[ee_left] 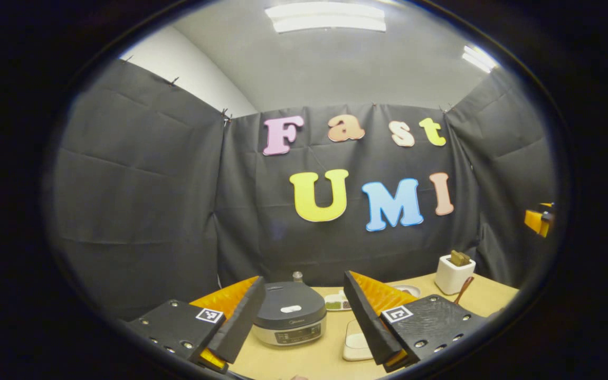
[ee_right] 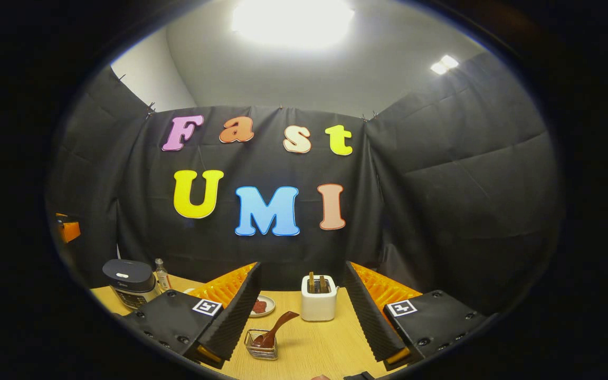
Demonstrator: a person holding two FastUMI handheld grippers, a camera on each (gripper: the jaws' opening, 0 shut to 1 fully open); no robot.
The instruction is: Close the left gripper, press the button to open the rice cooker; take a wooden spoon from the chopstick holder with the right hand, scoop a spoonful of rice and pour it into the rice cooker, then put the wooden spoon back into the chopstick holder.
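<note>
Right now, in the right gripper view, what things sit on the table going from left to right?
Rice cooker → small bottle → wire basket holding the wooden spoon → white toaster.

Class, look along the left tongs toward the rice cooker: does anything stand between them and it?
Nothing visible does. The left tongs are open, and the rice cooker sits lid down on the table straight ahead between the fingers.
</note>
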